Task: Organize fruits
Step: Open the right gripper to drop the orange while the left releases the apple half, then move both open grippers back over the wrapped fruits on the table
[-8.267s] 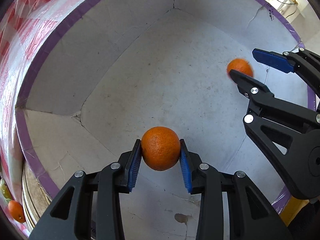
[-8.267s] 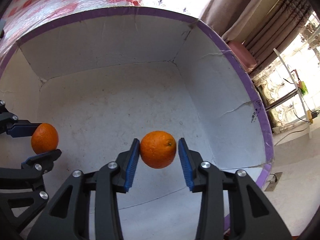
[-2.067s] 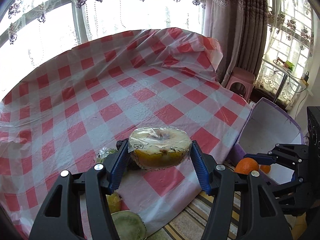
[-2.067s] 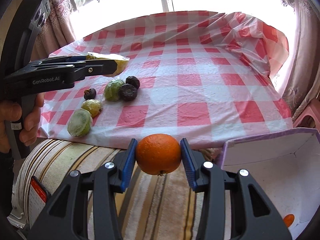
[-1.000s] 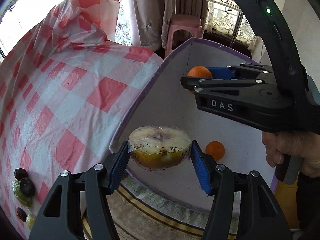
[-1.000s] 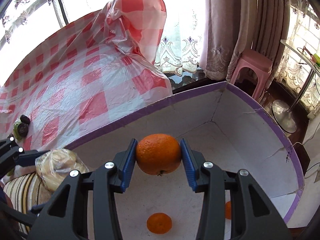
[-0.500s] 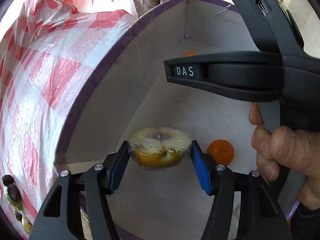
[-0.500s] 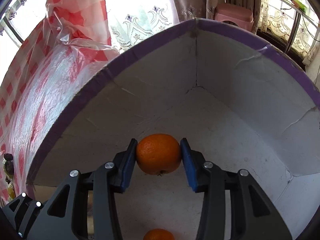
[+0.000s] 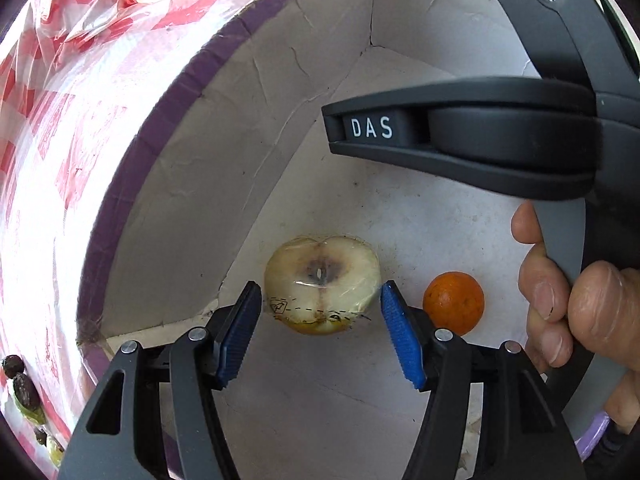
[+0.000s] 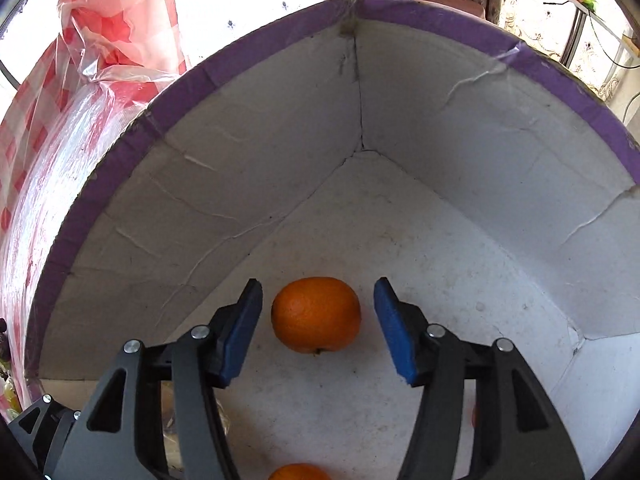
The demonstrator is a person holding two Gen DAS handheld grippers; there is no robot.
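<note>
Both grippers hang over a white cardboard box with a purple rim (image 9: 168, 108), which also shows in the right wrist view (image 10: 280, 36). My left gripper (image 9: 320, 332) is open; a plastic-wrapped halved apple (image 9: 322, 282) is just past its blue pads, free of them. An orange (image 9: 453, 303) lies on the box floor to its right. My right gripper (image 10: 318, 326) is open; an orange (image 10: 316, 314) sits between and below its pads, not touching them. Another orange (image 10: 298, 472) peeks in at the bottom edge. The right gripper's body (image 9: 460, 140) crosses the left wrist view.
A red-and-white checked plastic cloth (image 9: 48, 120) covers the table left of the box. Several small dark and green fruits (image 9: 22, 388) lie on it at the far left. A hand (image 9: 580, 300) grips the right tool's handle.
Both grippers opened over the box. The wrapped apple left the left pads and the orange left the right pads; both have dropped away from the fingers.
</note>
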